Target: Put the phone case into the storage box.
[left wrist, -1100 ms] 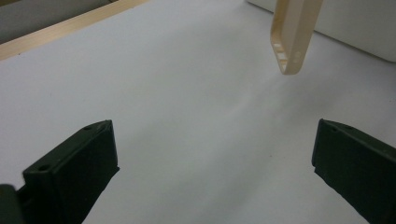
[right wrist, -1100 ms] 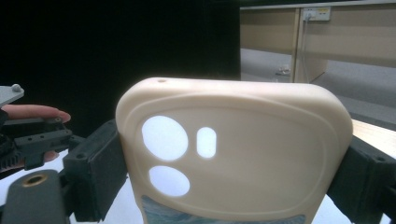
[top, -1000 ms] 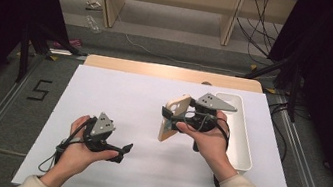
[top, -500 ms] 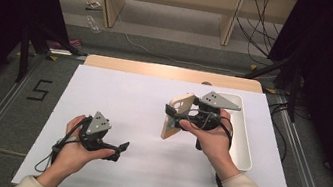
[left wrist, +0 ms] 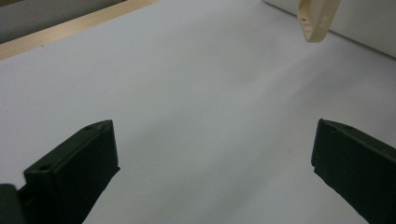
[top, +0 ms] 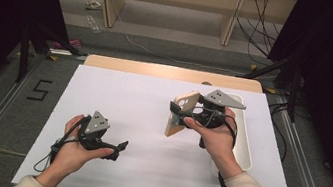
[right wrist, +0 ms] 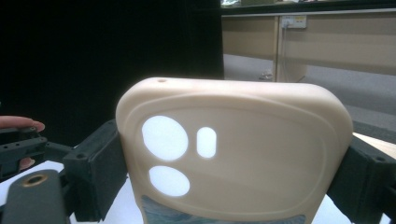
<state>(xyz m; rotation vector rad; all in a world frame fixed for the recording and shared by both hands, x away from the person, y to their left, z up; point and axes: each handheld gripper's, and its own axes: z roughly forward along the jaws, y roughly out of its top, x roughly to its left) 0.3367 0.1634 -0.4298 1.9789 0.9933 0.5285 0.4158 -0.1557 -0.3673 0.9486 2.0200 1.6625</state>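
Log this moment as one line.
right gripper: shut on phone case, held off the table | left gripper: open, nothing held | tray: beside right hand

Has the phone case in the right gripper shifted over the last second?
No. The phone case sits at the same spot beside the white tray, held in the right gripper.

Landmark = white sheet [top: 150,121] covering most of the table [top: 173,73]; a strip of table is bare along the sheet's far edge. Tray [top: 246,151] lies on the sheet's right part, running near to far. Phone case [top: 181,113] is above the sheet, right of centre, just left of the tray, tilted on end, clear of the surface. Right gripper [top: 179,114] is at the case, between case and tray. Left gripper [top: 115,150] is over the sheet's near-left part, well apart from the case.
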